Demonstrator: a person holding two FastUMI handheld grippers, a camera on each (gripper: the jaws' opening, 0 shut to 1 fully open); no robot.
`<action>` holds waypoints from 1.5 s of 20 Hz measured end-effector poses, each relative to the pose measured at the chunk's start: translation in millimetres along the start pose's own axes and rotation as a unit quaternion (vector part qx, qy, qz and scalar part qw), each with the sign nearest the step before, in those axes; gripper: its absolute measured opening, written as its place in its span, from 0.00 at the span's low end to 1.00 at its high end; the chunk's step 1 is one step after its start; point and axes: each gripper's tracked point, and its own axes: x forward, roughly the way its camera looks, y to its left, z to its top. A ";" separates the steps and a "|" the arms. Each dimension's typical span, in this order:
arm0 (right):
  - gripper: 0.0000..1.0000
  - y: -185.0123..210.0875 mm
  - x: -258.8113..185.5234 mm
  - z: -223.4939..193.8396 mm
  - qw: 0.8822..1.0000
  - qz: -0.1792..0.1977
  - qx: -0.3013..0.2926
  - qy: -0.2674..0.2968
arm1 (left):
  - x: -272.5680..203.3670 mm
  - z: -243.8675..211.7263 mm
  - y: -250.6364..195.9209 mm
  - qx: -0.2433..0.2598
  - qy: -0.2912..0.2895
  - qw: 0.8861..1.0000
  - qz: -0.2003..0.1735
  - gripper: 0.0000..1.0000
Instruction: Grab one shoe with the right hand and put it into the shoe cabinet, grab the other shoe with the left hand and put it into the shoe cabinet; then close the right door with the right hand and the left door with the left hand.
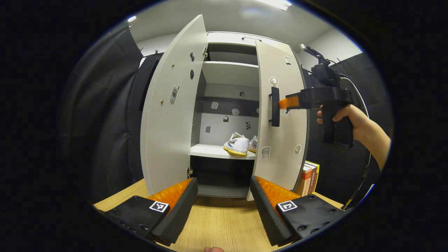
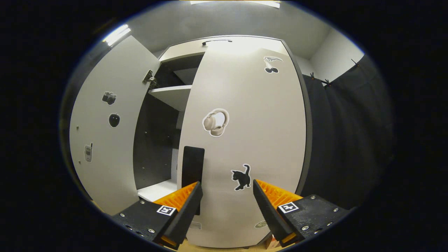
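Note:
The shoe cabinet (image 1: 229, 71) stands on a wooden table. Two white shoes sit side by side on its middle shelf, one (image 1: 237, 144) in full sight, the other (image 1: 253, 143) half behind the right door (image 1: 280, 140). That door is swung most of the way in. The left door (image 1: 171, 115) stands wide open. My left gripper (image 1: 222, 180) is open, low over the table in front of the cabinet. A hand holds my right gripper (image 1: 285, 102) with its tips against the right door beside the black handle (image 1: 275, 106). In the right gripper view, my right gripper (image 2: 227, 182) is open near the right door (image 2: 252, 140) and handle (image 2: 193, 162).
Several books (image 1: 309, 176) stand upright to the right of the cabinet. The wooden table (image 1: 220, 224) stretches between my left gripper and the cabinet's base. Black cloth walls close in on both sides. The left door (image 2: 105, 133) juts out toward me.

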 end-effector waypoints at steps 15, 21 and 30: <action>0.91 -4.1 19.4 -11.4 0.999 -0.007 0.046 0.015 | 0.1 0.6 7.6 0.001 0.002 1.000 0.005 0.99; 0.92 -19.2 -11.6 12.1 0.998 -0.009 0.054 -0.005 | -2.5 -0.9 3.0 -0.003 0.005 1.000 -0.003 0.97; 0.93 -37.0 -109.7 11.1 0.998 -0.039 0.003 -0.053 | 2.0 7.5 2.1 -0.002 -0.001 1.000 -0.005 0.97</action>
